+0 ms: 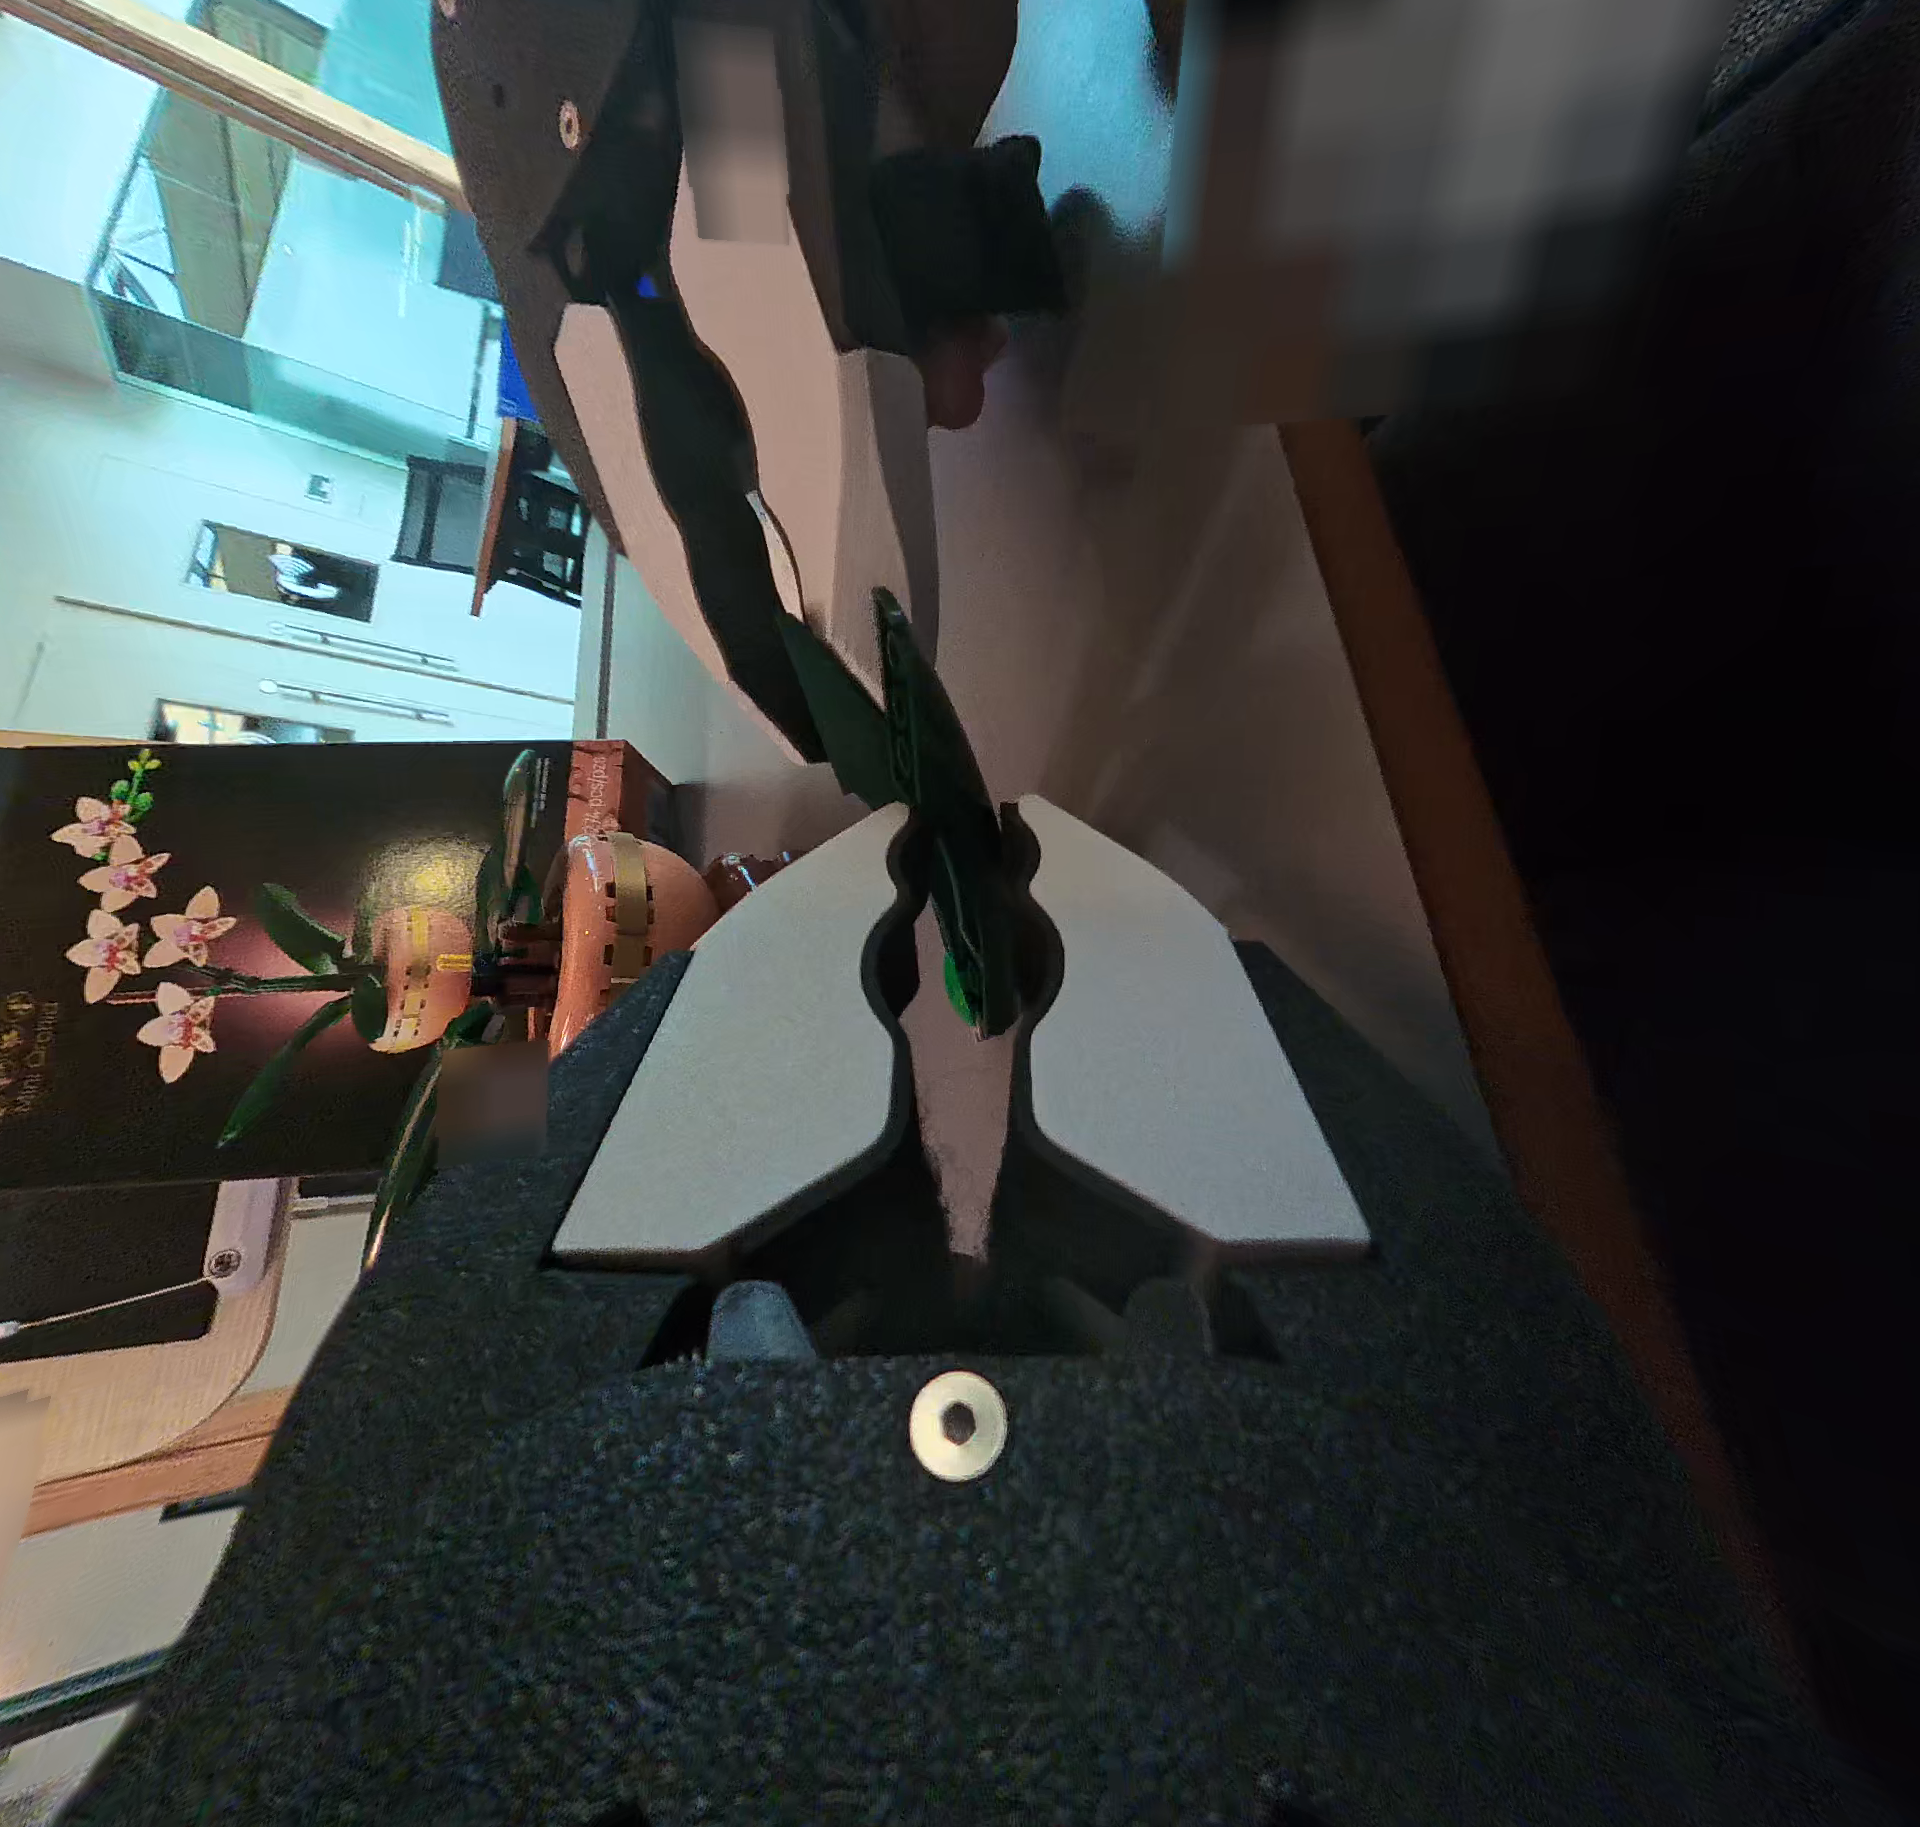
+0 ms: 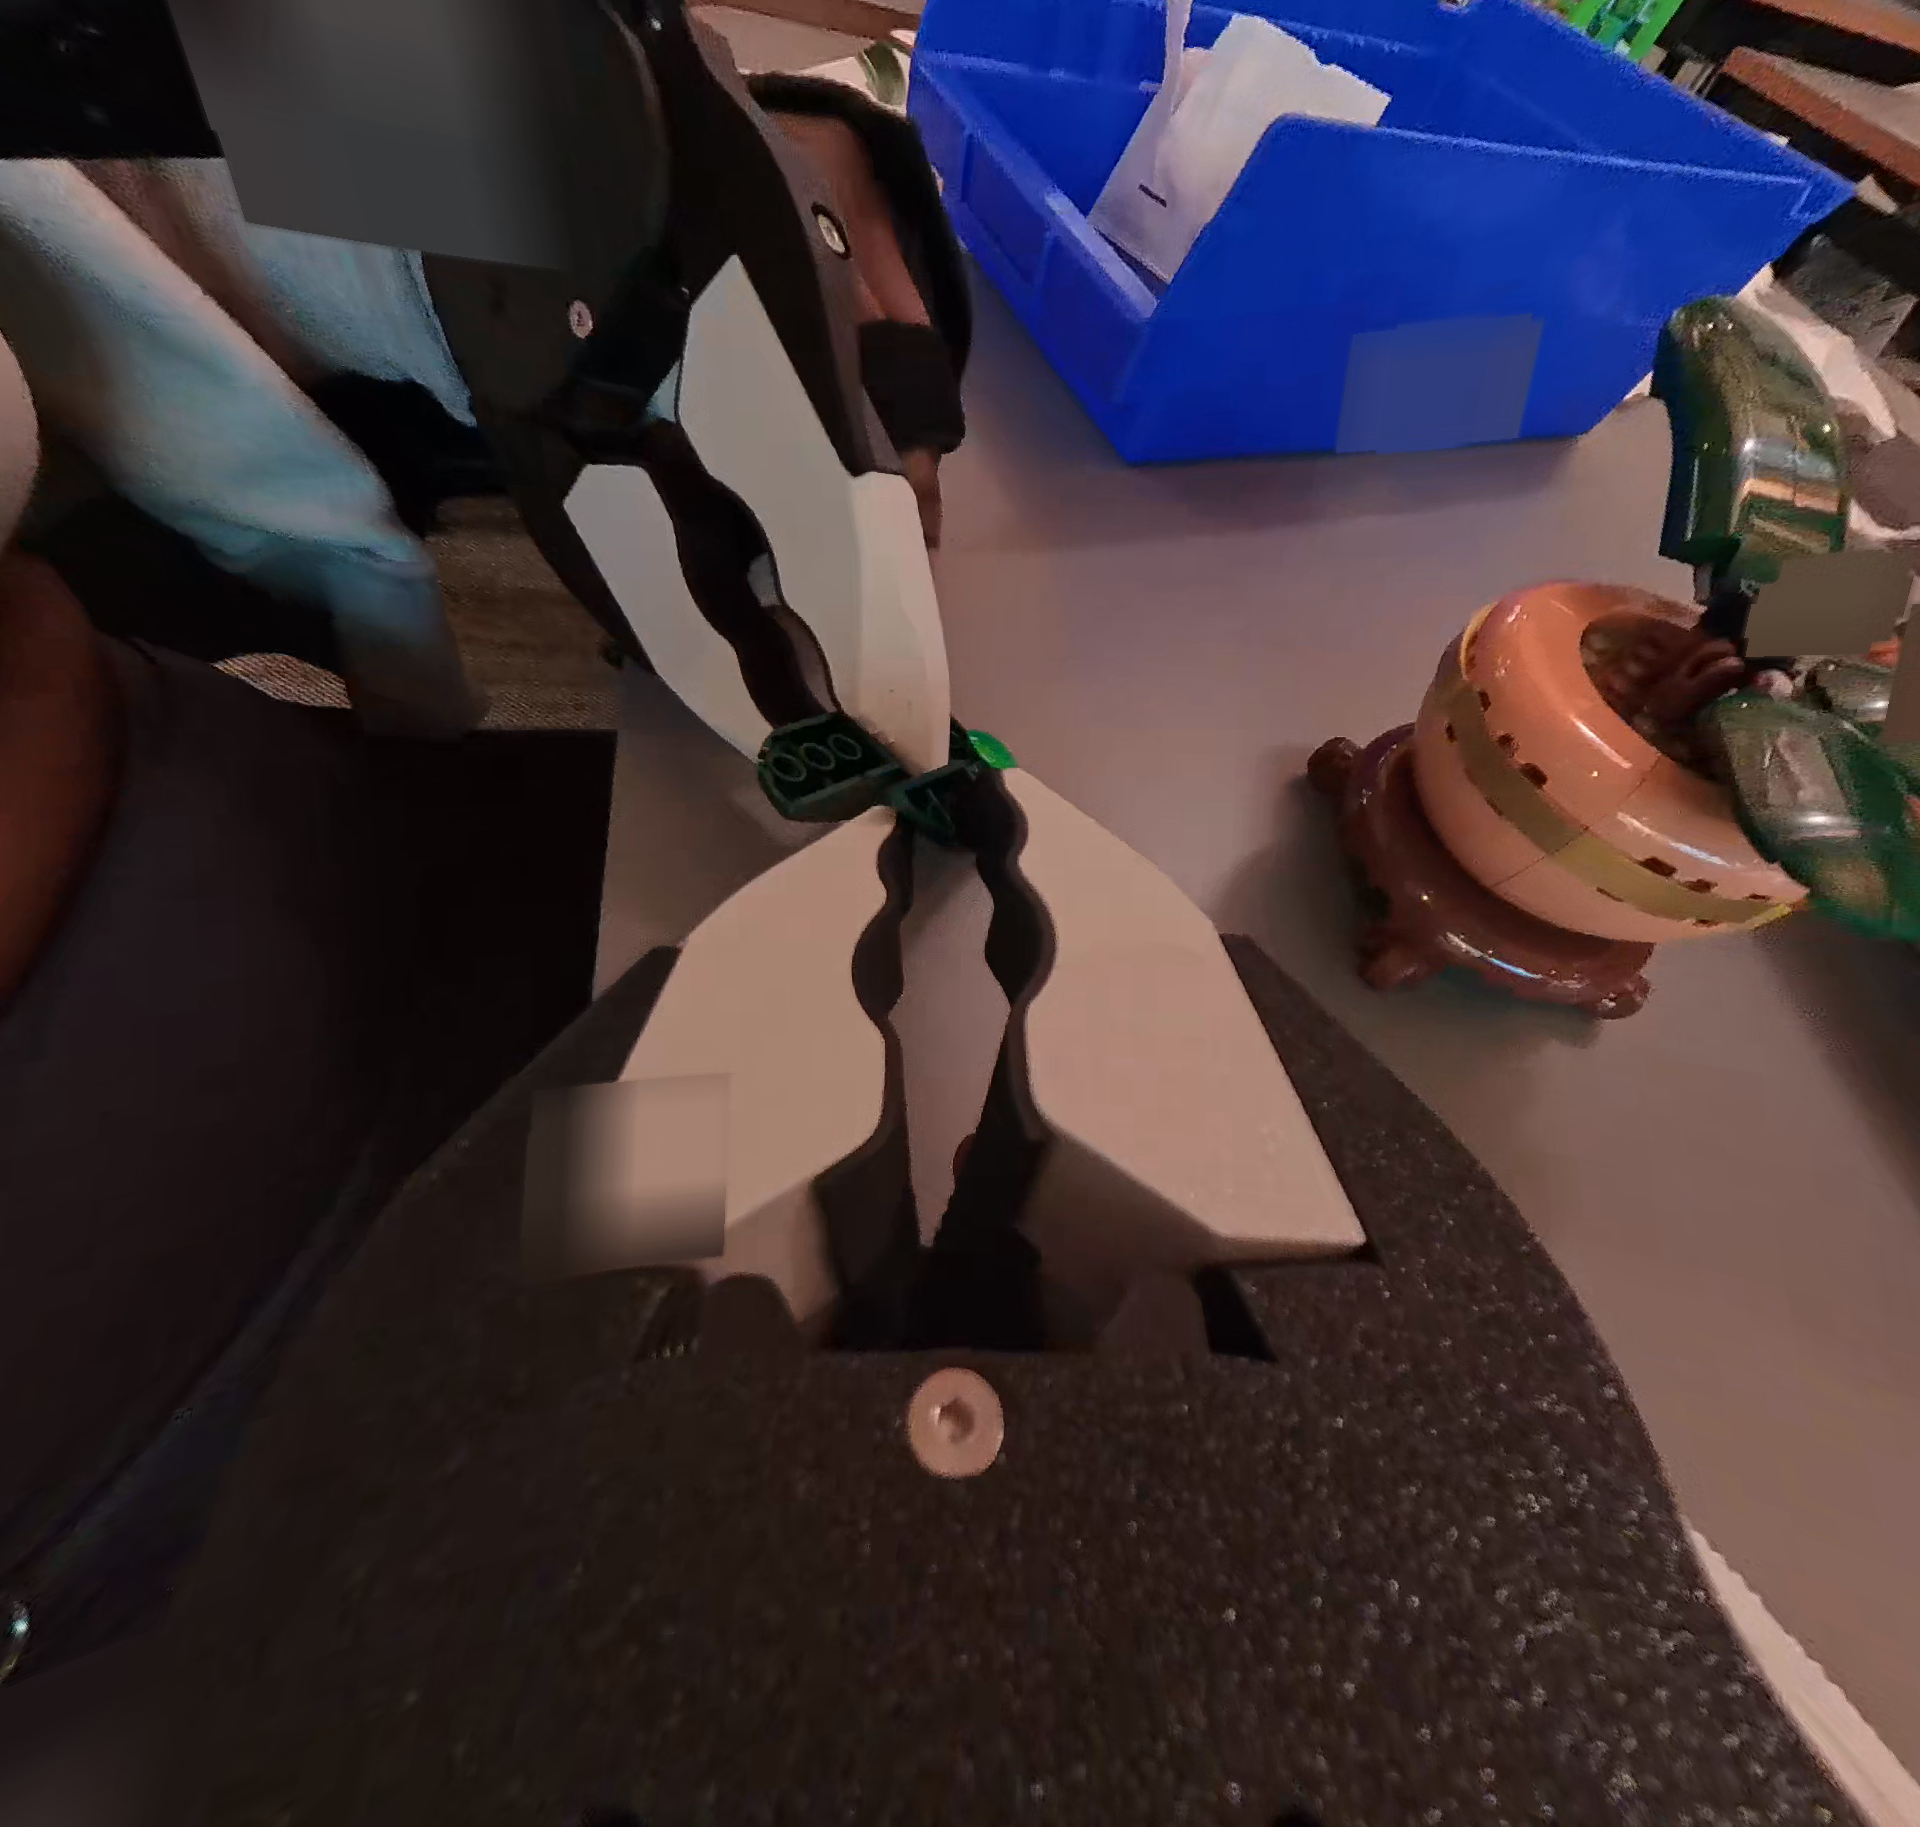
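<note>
My left gripper [image 1: 956, 832] is shut on a dark green brick-built leaf piece [image 1: 940, 738], which stands up between its black wavy pads. My right gripper [image 2: 940, 790] is shut on the small clip end [image 2: 925, 806] of the same green assembly. In the right wrist view the left gripper [image 2: 831, 738] comes in from the upper left and pinches the studded green part [image 2: 821, 764]. In the left wrist view the right gripper [image 1: 821, 707] reaches down from above to the leaf. The two grippers meet tip to tip above the grey table [image 2: 1195, 634].
A pink and tan brick-built pot [image 2: 1538, 811] on a brown base, with green leaves [image 2: 1829, 801], stands to the right; it also shows in the left wrist view [image 1: 623, 915]. A blue bin [image 2: 1455, 250] with white bags sits behind. A dark box with an orchid picture [image 1: 260, 946] is at left.
</note>
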`<action>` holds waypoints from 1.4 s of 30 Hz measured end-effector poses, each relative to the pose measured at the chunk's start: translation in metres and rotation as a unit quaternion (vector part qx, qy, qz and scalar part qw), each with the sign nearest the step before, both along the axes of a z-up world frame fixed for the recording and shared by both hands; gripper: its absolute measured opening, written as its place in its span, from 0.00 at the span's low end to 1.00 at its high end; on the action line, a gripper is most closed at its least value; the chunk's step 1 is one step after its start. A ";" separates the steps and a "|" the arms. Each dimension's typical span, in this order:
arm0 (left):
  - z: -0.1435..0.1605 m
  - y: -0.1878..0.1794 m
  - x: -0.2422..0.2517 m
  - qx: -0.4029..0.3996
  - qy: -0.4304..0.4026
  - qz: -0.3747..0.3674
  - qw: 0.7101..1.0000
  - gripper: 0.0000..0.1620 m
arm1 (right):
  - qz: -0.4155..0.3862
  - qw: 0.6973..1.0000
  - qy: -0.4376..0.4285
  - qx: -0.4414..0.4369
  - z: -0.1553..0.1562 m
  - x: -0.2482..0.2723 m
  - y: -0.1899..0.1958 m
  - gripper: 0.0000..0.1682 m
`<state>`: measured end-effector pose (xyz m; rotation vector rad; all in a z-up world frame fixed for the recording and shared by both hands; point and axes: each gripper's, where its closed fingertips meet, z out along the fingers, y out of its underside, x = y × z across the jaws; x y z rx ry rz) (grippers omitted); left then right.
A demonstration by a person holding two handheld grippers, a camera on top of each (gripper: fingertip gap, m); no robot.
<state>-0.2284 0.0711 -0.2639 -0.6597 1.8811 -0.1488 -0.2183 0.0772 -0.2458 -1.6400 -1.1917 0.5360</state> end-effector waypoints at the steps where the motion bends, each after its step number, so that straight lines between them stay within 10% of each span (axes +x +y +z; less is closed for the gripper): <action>1: -0.001 -0.001 -0.001 0.001 -0.003 -0.004 1.000 0.08 | 0.002 1.000 -0.010 0.014 -0.001 -0.001 -0.001 0.07; 9: -0.017 -0.043 -0.004 -0.004 0.043 -0.120 0.992 0.06 | -0.047 0.997 0.039 0.047 0.030 0.005 0.020 0.06; 30: 0.023 0.036 -0.011 0.145 -0.120 0.030 0.982 0.06 | -0.067 0.977 -0.068 0.192 0.019 0.019 0.016 0.06; 37: 0.076 0.047 -0.029 -0.175 -0.285 0.098 0.937 0.06 | -0.094 0.980 0.105 0.140 0.054 0.016 0.015 0.06; 42: 0.111 0.066 -0.042 -0.575 -0.351 0.067 0.736 0.06 | -0.095 0.949 0.301 0.014 0.086 0.023 0.021 0.06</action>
